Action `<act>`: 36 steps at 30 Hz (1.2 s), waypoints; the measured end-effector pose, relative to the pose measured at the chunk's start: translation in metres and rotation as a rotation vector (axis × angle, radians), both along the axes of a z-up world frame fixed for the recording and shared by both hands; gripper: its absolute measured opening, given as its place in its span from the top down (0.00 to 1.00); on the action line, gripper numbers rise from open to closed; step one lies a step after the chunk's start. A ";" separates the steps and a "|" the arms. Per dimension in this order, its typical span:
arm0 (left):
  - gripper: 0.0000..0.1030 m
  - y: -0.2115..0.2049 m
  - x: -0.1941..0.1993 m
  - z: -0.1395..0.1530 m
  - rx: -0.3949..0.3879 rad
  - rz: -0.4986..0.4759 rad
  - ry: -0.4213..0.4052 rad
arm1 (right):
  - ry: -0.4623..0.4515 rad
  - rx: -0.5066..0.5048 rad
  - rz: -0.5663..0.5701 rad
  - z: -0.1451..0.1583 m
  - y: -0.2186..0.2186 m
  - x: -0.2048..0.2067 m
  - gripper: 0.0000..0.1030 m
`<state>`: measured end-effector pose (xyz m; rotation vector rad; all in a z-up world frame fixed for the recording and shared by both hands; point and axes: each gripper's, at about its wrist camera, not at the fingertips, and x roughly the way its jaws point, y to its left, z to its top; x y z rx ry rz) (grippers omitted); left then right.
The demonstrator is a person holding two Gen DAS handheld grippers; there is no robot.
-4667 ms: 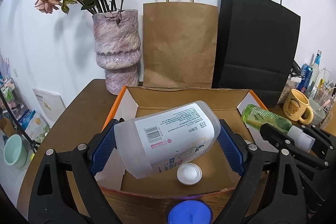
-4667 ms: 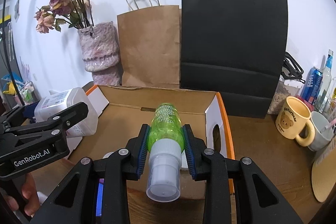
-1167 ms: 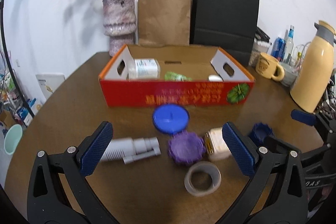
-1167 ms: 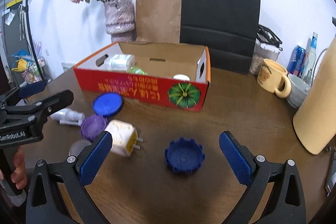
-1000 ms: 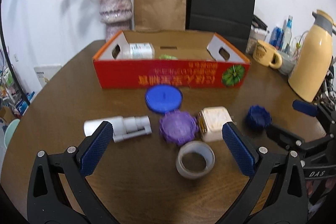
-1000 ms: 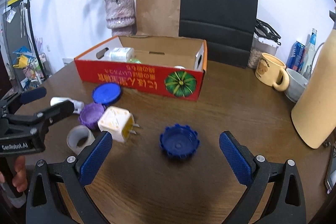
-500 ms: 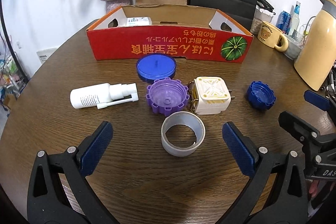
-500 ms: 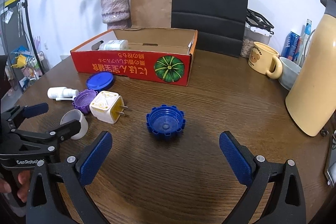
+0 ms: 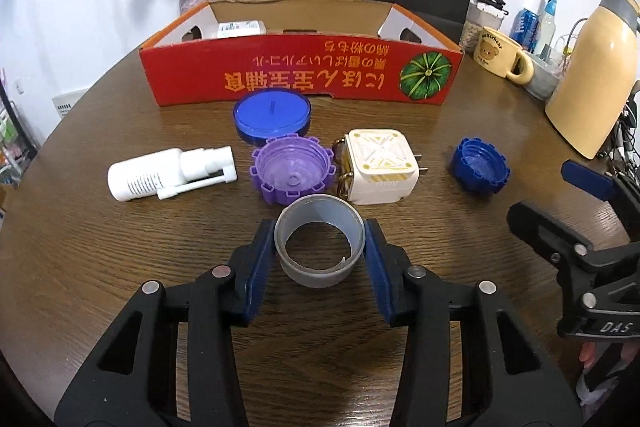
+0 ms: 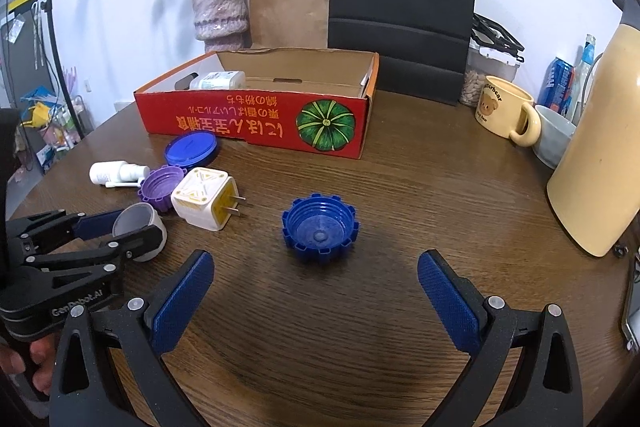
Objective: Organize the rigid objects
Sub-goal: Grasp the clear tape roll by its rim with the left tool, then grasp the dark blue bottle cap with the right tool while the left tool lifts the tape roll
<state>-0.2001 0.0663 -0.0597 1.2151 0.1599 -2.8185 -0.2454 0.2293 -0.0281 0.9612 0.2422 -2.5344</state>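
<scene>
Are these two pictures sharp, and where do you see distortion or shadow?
Left wrist view: sharp; the fisheye bows the red box and rounds the table edge. Right wrist view: also sharp; a soft shadow lies on the wood before the blue cap; corners are black.

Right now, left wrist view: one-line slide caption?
Left gripper shut on the grey tape ring on the wooden table, short of the red cardboard box; caps and plug wait.
</scene>
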 end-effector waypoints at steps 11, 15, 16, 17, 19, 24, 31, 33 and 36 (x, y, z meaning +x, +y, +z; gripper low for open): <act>0.61 -0.010 0.008 0.022 0.003 -0.002 0.090 | -0.015 -0.002 -0.023 -0.006 0.000 -0.005 0.00; 0.61 -0.020 0.006 0.028 0.003 0.020 0.111 | -0.009 -0.001 -0.031 -0.006 -0.001 -0.006 0.00; 0.61 -0.023 0.005 0.030 0.003 0.027 0.117 | -0.005 -0.001 -0.033 -0.006 -0.002 -0.007 0.00; 0.61 -0.025 0.004 0.030 0.001 0.030 0.119 | -0.001 0.002 -0.037 -0.006 -0.003 -0.008 0.00; 0.61 -0.030 0.002 0.033 -0.008 0.041 0.129 | -0.003 0.005 -0.041 -0.007 -0.005 -0.010 0.00; 0.61 -0.039 -0.002 0.036 -0.027 0.054 0.146 | -0.025 0.035 -0.052 -0.011 -0.012 -0.018 0.00; 0.61 -0.047 -0.009 0.037 -0.051 0.068 0.147 | -0.084 0.073 -0.080 -0.021 -0.016 -0.035 0.00; 0.61 -0.050 -0.013 0.037 -0.045 0.068 0.142 | -0.103 0.076 -0.082 -0.023 -0.017 -0.040 0.00; 0.61 -0.054 -0.016 0.037 -0.038 0.071 0.134 | -0.115 0.067 -0.083 -0.024 -0.018 -0.046 0.00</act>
